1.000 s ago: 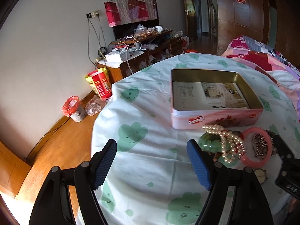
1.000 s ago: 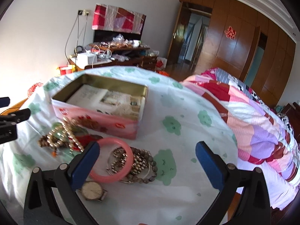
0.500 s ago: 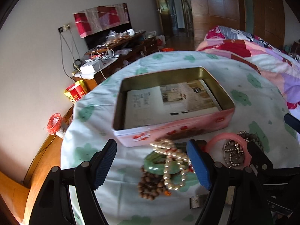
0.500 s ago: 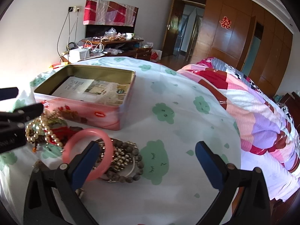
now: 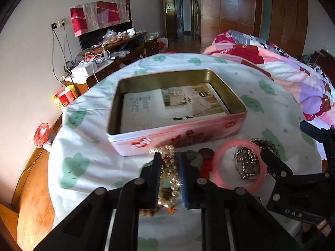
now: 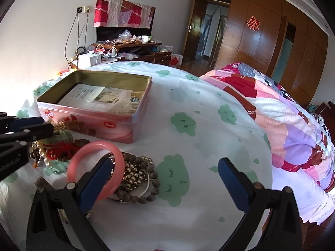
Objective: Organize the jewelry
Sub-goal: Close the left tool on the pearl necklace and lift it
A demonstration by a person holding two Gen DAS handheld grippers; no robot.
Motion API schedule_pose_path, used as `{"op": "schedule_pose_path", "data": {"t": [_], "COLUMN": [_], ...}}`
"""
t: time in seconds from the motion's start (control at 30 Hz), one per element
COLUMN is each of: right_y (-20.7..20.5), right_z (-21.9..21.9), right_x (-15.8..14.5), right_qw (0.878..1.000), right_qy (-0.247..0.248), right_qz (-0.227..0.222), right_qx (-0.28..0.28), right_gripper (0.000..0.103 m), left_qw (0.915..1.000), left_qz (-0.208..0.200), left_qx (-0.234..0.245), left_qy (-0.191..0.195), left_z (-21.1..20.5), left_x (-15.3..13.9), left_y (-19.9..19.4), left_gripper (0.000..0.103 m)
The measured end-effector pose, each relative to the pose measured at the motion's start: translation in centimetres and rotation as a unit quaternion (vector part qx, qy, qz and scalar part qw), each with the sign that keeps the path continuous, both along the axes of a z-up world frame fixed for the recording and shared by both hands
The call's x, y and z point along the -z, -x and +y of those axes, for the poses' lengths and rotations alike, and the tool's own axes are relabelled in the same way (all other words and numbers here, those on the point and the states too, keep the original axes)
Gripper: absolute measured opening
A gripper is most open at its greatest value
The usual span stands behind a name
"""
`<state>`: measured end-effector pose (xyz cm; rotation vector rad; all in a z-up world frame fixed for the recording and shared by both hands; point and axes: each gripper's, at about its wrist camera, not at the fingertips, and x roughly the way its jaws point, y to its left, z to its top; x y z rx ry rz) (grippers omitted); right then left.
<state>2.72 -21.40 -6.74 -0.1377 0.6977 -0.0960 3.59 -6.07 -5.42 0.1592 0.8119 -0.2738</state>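
The left tongs [image 5: 170, 159] point down into the jewelry heap on the worktop [image 5: 88, 146], and their jaws are closing, the blue pads standing narrowly apart with a pearl strand [image 5: 168, 167] caught between them. The pearls are cream-white, round and glossy, looped in several rows; part of the strand bunches just past the fingertips, touching the near wall of the tin [image 5: 178, 133], and the rest runs back between the pads toward the camera. Under and beside the pearls lie a green bangle [image 5: 193, 156], some red cord [image 5: 206, 167] and brown wooden beads [image 5: 149, 211], the beads showing below the pads. Just right of these tongs a pink bangle [image 5: 222, 179], smooth and translucent, lies flat around a cluster of metallic beads [image 5: 248, 163], with a dark bead bracelet [image 5: 269, 144] at its far edge. The tin, beyond the tongs, is open, pink outside with red marks, brassy inside, with a printed sheet [image 5: 167, 106] on its floor. The right tongs [image 6: 165, 168] stand wide open and hold nothing; their left finger [image 6: 96, 179] overlaps the pink bangle in the right wrist view, though whether it touches I cannot tell, and their right finger is over bare cloth printed with green clouds. A patchwork quilt [image 6: 282, 115] lies well to their right.
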Motion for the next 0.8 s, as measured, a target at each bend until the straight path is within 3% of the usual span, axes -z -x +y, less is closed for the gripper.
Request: {"op": "schedule_pose_path", "data": {"t": [0.03, 0.07, 0.23, 0.43, 0.57, 0.7, 0.8], "right_y": [0.0, 0.0, 0.0, -0.1, 0.0, 0.0, 0.1], "right_z": [0.0, 0.0, 0.3, 0.5, 0.5, 0.5, 0.5], "right_x": [0.0, 0.0, -0.1, -0.2, -0.2, -0.1, -0.1], "right_qw": [1.0, 1.0, 1.0, 1.0, 1.0, 1.0, 1.0], "right_qy": [0.0, 0.0, 0.005, 0.011, 0.012, 0.012, 0.011], "right_qz": [0.0, 0.0, -0.003, -0.002, -0.003, -0.003, -0.002], "right_qx": [0.0, 0.0, -0.003, -0.004, -0.005, -0.006, -0.006], "right_gripper": [0.103, 0.103, 0.103, 0.103, 0.103, 0.103, 0.103], "left_qw": [1.0, 0.9999, 0.9993, 0.9981, 0.998, 0.998, 0.9981], "left_qz": [-0.005, -0.012, -0.026, 0.008, 0.027, 0.022, 0.013], "left_qx": [-0.002, -0.005, -0.026, -0.046, -0.049, -0.06, -0.059], "left_qy": [0.002, 0.003, 0.007, 0.04, 0.032, -0.004, -0.007], "left_z": [0.5, 1.0, 3.4, 4.0, 3.1, 1.9, 1.8], "left_x": [-0.3, -0.7, -1.9, -1.5, -0.5, 0.3, 0.2], "left_y": [0.2, 0.3, 0.5, -0.8, -1.6, -2.0, -1.9], "left_gripper": [0.01, 0.0, 0.0, 0.001, 0.007, 0.027, 0.041]}}
